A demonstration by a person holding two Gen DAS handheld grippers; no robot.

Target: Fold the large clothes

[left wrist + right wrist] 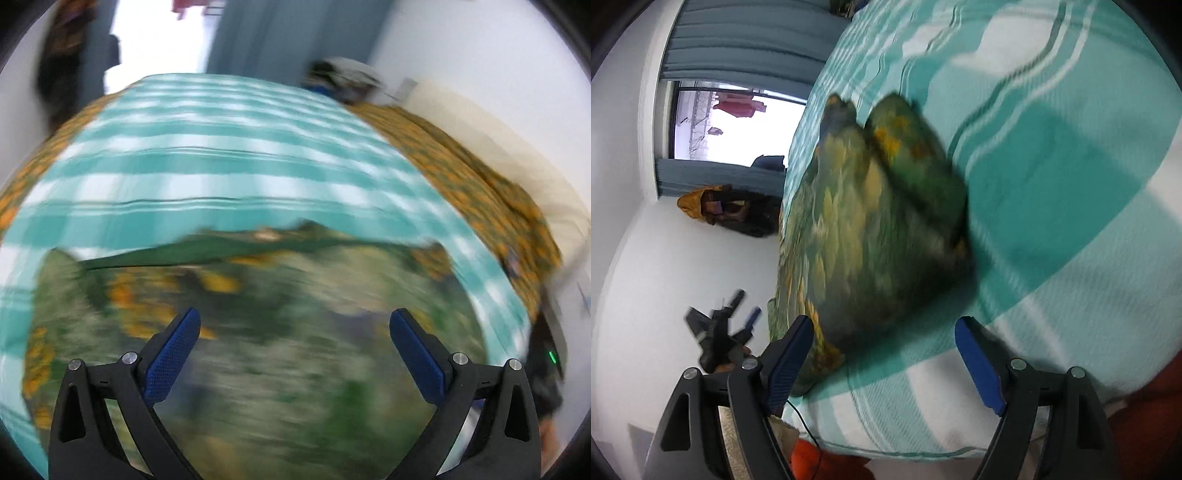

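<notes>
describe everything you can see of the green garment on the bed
The garment is soft green cloth printed with yellow and orange, floral as far as the blur allows. It lies on the teal and white checked sheet, gathered into a thick folded bundle with two rounded lobes at its far end. In the left wrist view it spreads below the open left gripper, a dark green edge across it. The open right gripper is at its near end; neither holds it.

green garment (871,221) with yellow-orange print; teal-and-white checked sheet (1052,184); blue claw pads (979,365).

Checked teal bedspread (1052,192), grey curtains (746,40), window (738,125)
</notes>
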